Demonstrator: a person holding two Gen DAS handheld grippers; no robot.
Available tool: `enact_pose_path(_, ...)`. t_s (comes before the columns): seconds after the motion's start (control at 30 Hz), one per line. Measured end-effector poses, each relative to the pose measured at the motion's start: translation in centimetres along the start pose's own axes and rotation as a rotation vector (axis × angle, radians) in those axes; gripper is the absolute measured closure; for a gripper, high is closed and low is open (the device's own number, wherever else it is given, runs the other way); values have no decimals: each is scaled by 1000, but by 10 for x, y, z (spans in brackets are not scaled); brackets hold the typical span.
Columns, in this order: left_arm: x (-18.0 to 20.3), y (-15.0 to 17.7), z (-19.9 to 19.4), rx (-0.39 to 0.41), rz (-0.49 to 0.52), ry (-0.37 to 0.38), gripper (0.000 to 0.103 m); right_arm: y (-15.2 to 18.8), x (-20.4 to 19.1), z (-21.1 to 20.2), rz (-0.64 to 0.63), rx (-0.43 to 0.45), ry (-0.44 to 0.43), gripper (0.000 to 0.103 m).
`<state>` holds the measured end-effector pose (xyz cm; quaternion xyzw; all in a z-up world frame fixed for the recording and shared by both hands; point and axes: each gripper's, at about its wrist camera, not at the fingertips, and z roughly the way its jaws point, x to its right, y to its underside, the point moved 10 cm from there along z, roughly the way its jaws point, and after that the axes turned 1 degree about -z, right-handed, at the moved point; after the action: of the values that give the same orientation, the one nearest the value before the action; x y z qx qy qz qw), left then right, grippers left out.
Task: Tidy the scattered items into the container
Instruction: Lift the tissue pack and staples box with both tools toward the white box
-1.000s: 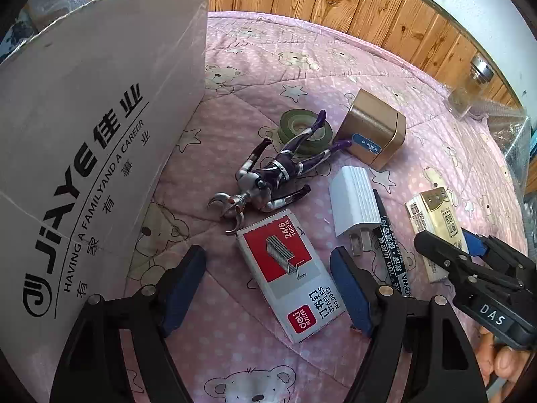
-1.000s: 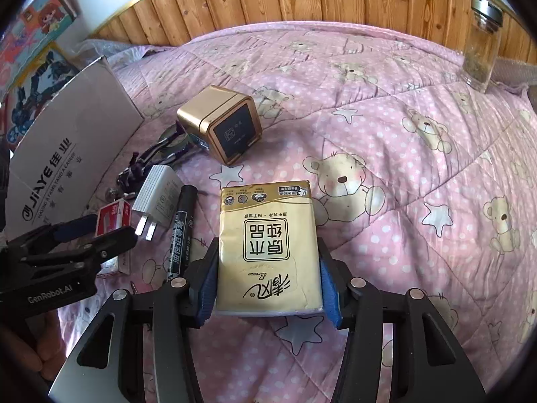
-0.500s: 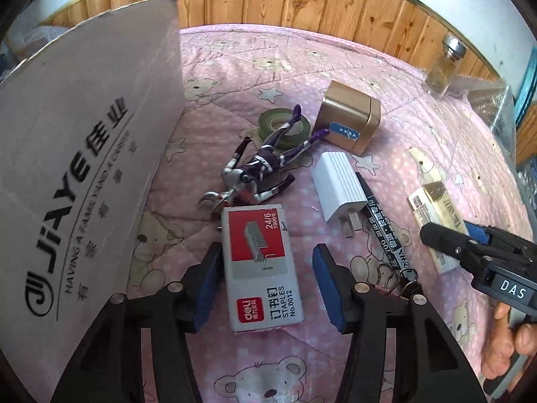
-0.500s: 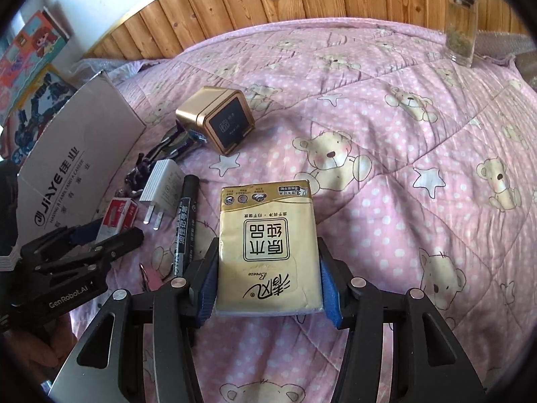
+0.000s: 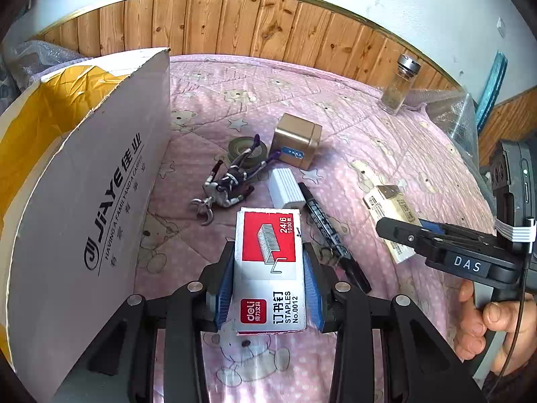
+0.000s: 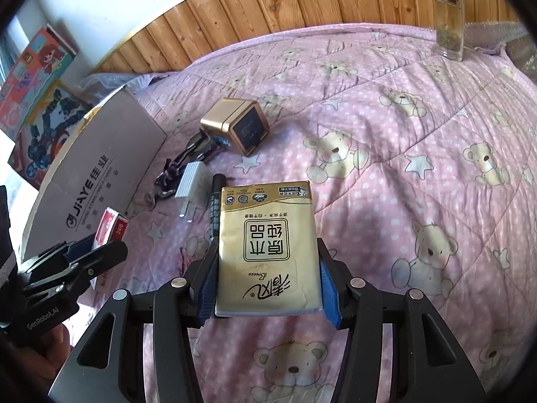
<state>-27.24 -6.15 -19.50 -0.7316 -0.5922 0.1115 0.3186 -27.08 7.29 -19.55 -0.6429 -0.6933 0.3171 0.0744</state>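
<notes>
Left gripper [image 5: 268, 278]: blue-padded jaws closed against both long sides of the staple box [image 5: 268, 268], a white carton with a red panel printed "24/6" and "STAPLES No.0012", held above the pink bear-print quilt [image 5: 369, 134]. Right gripper [image 6: 266, 278]: jaws clamped on the tissue pack [image 6: 266, 245], a tan plastic-wrapped packet with dark lettering, held level over the quilt. Beyond the staple box, lying on the quilt: a black marker [image 5: 322, 225], a white charger plug [image 5: 285, 189] just beside it, a purple-and-silver action figure [image 5: 231, 181] whose legs rest across a roll of green tape [image 5: 246, 147], and a gold cube box [image 5: 297, 141]. Left side: open cardboard box [image 5: 100, 184], marked "JIAYE", yellow-lined inside. Far edge: glass jar [image 5: 401, 84] before the wooden panelling.
</notes>
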Motion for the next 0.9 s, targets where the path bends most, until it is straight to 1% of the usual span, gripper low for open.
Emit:
enact_pose_path(0.13,4,8,-12,-6,0,15,64,13,-12,-7,0,-8,-1,49)
enact_pose_path(0.23,10,6,-15,4,-12,31,64,19,-19,-17,-2,-7,2,49)
enact_pose_path(0.4,15,7,-30,15,-6,31,64,26,-32,-33,-5,4,9,49)
enact_pose_path(0.6,15,6,-57,51,-11,44,64,35,-54,-51,-14,12,-1,49)
enact_pose_path(0.9,7,12,-93,91,-30,56,64,52,-97,-72,-55,25,-14,49)
